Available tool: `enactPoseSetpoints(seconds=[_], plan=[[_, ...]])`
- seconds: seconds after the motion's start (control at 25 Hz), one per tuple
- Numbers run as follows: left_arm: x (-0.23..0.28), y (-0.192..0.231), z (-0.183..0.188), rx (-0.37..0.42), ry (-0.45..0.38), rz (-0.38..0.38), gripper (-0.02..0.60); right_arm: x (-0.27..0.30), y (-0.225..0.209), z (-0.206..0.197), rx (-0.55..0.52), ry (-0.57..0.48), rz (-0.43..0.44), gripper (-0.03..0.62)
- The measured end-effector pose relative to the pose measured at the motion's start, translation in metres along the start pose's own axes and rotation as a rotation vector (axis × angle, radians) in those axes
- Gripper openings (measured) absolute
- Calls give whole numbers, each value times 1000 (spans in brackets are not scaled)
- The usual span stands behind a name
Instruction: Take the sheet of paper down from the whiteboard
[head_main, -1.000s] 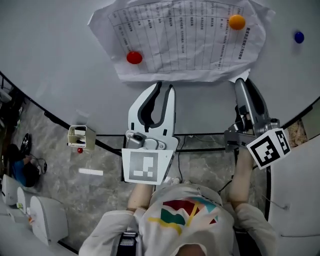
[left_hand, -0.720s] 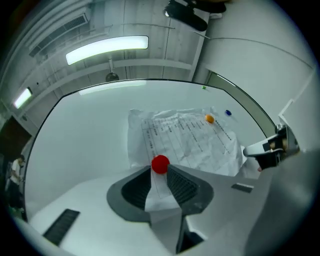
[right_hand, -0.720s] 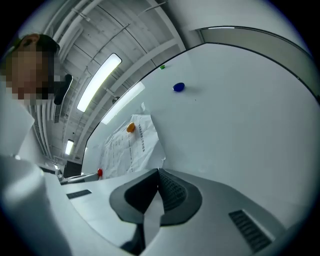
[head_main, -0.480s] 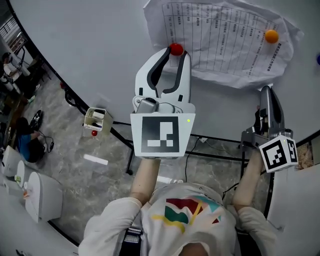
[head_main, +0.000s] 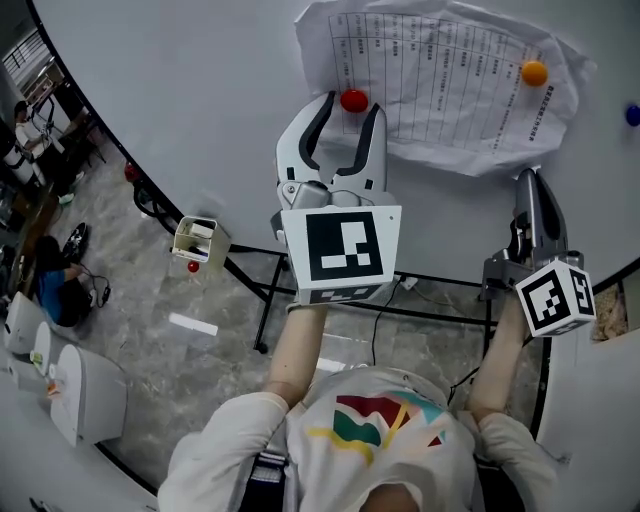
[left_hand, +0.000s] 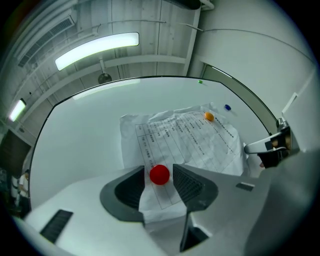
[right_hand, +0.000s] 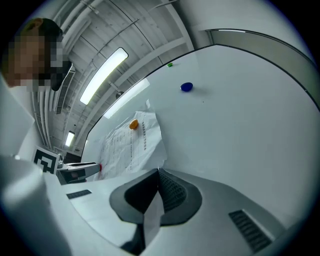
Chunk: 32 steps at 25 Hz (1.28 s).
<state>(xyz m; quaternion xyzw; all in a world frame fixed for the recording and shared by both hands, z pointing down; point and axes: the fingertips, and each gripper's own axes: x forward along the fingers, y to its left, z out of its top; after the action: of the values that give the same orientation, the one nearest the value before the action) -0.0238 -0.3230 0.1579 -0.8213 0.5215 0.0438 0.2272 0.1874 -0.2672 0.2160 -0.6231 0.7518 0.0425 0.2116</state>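
Note:
A crumpled printed sheet of paper (head_main: 440, 85) hangs on the whiteboard (head_main: 200, 100), pinned by a red magnet (head_main: 353, 100) and an orange magnet (head_main: 534, 72). My left gripper (head_main: 350, 108) reaches up to the sheet's lower left. Its jaws are opening, and the red magnet (left_hand: 159, 174) sits between the pads (left_hand: 186, 182) with a small gap on each side. My right gripper (head_main: 530, 182) is shut on the sheet's lower right corner. In the right gripper view a strip of paper (right_hand: 152, 212) is pinched between the closed jaws of that gripper (right_hand: 157, 176).
A blue magnet (head_main: 632, 114) sticks to the board right of the sheet. The board's black frame (head_main: 440, 280) runs below the grippers. A small box (head_main: 197, 240) hangs at its lower left. White bins (head_main: 80, 400) stand on the floor far left.
My left gripper has risen from below the sheet to the red magnet, and its jaws have spread wider around it. My right gripper has stayed at the sheet's lower right corner.

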Motion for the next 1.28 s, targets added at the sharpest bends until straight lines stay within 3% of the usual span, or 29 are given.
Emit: enactPoseSetpoints(seconds=[0.56,0.84,1.28], plan=[[4,7,-3,10,1,-13,164,-5,-4,-1,-23,0,-22,15],[-3,29,-5,11,10,24,164,-8,-5,1,-30,0,-34,15],[-10,59,-19,-52,29,73,164,-9,-5,1,-28,4,-49,15]])
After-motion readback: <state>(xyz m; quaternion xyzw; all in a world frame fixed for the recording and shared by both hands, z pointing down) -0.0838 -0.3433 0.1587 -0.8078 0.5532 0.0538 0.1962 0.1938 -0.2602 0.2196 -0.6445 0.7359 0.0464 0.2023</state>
